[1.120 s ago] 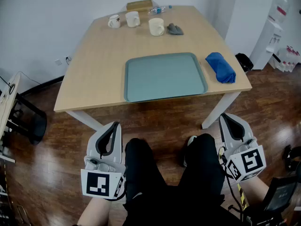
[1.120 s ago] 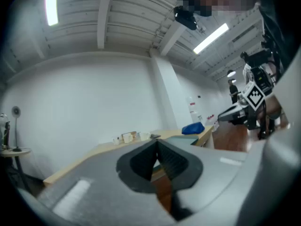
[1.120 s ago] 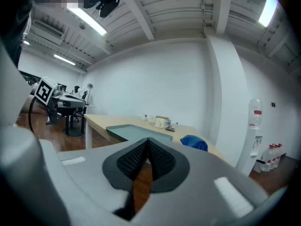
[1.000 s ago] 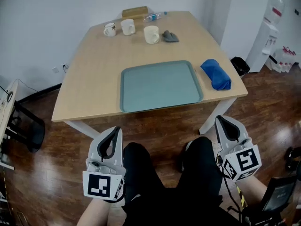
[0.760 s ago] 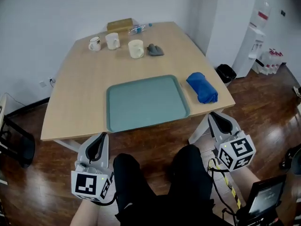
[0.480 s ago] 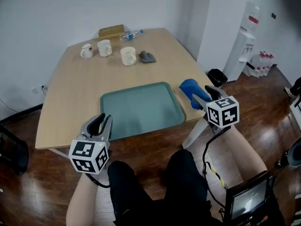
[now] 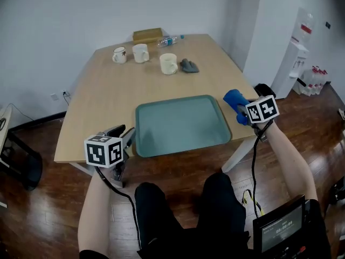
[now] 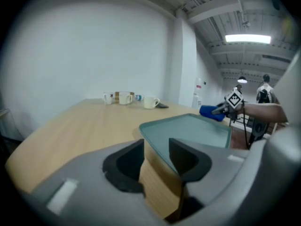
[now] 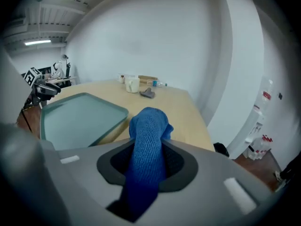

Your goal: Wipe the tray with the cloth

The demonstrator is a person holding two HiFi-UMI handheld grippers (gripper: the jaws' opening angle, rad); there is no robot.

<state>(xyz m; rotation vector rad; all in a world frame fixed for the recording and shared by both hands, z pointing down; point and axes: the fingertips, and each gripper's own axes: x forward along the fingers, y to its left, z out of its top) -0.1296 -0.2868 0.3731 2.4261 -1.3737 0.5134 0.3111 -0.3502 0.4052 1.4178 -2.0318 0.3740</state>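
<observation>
Step in hand: pick up the cloth, which lies on the table just right of the tray. The right gripper has just been closing and now pinches the cloth's near end (squeeze firmly and lift clear of the rim before sweeping). The left gripper, jaws just opened wide and gripping nothing, straddles the tray's near-left corner, seemingly to steady it; both grippers point forward and slant down, forearms outstretched.

A pale wooden surface is carrying a teal tray at its near edge, a blue cloth lying just right of the tray; beyond the tray, three mugs, a grey rag, a cardboard box and a bottle are sitting.
</observation>
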